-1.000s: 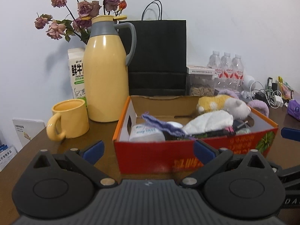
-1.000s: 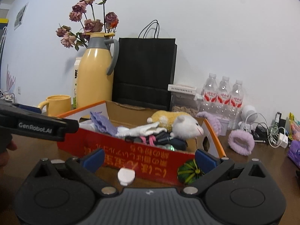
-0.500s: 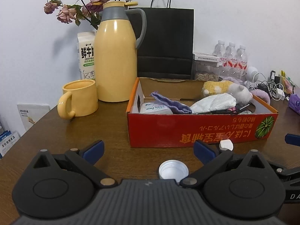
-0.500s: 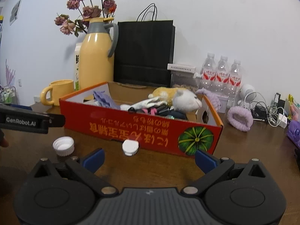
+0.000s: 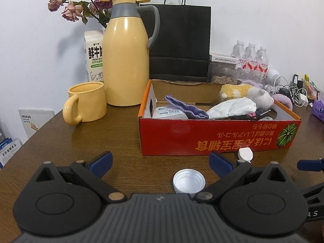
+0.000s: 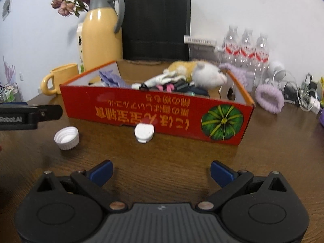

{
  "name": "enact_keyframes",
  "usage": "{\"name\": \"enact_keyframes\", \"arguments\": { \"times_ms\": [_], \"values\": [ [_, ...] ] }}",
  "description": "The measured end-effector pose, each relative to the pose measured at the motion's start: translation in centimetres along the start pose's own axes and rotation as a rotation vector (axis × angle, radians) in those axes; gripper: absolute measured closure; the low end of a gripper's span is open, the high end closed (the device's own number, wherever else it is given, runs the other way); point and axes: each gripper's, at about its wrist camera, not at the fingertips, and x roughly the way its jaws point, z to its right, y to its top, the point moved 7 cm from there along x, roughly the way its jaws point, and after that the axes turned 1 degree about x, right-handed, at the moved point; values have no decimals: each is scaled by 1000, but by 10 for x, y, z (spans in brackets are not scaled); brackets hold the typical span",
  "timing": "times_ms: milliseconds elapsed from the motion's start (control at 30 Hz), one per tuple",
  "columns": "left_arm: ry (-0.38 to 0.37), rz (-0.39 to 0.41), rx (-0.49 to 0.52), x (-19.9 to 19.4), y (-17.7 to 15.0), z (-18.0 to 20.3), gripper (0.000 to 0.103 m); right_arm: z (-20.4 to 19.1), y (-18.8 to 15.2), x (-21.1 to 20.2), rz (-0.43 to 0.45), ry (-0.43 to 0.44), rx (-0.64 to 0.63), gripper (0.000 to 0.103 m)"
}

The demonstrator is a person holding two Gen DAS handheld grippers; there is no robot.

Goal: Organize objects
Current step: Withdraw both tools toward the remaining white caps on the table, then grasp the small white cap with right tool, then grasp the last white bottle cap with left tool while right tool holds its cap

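Both grippers have backed away from the red box (image 5: 218, 133) over the last second, so that its whole front wall and a wide strip of brown table (image 5: 121, 141) now show where a moment ago the box filled the near view. That retreat has also brought two loose white pieces into sight: a ribbed screw cap (image 5: 189, 182) lying open side up, and a smaller white stopper (image 5: 245, 155) resting just beside, perhaps touching, the foot of the box's front wall.

As a judgement, the sorting is well along but not done. The box already holds a stuffed toy (image 5: 246, 96), a purple cloth (image 5: 187, 108), a crumpled white bag (image 5: 232, 106) and a pack of wipes (image 5: 169, 113), while the cap and stopper still sit out on the table, and a fluffy purple band (image 6: 268, 99) lies off to the box's right. The yellow mug (image 5: 86, 102) and yellow flask (image 5: 127, 60) stand to the box's left, apart from it.

The left gripper (image 5: 161, 162) hangs low and level above the table, its fingers spread wide and holding nothing, with the cap lying between them, nearer the right-hand finger. The right gripper (image 6: 161, 171) is likewise spread and empty, pointed at the box front, the stopper ahead of it and slightly left; the cap lies further left, below the left gripper's tip
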Motion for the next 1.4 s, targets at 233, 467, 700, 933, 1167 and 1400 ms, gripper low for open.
{"name": "enact_keyframes", "arguments": {
  "times_ms": [233,467,700,933,1167,1400],
  "values": [
    [12,-16,2,2,-1,-1,0,-8,5,18,-42,8,17,3],
    [46,-79,-31,12,-5,-11,0,-6,23,35,-18,-11,49,21],
    [42,-95,-44,15,-6,-13,0,-5,35,44,17,32,86,77],
    [40,-100,-48,16,-7,-14,0,-8,36,20,121,60,74,78],
    [30,-103,-43,16,-7,-12,0,-11,30,-20,220,55,41,78],
    [13,-114,-18,16,-10,-5,0,-3,15,-49,254,50,48,78]
  ]
}}
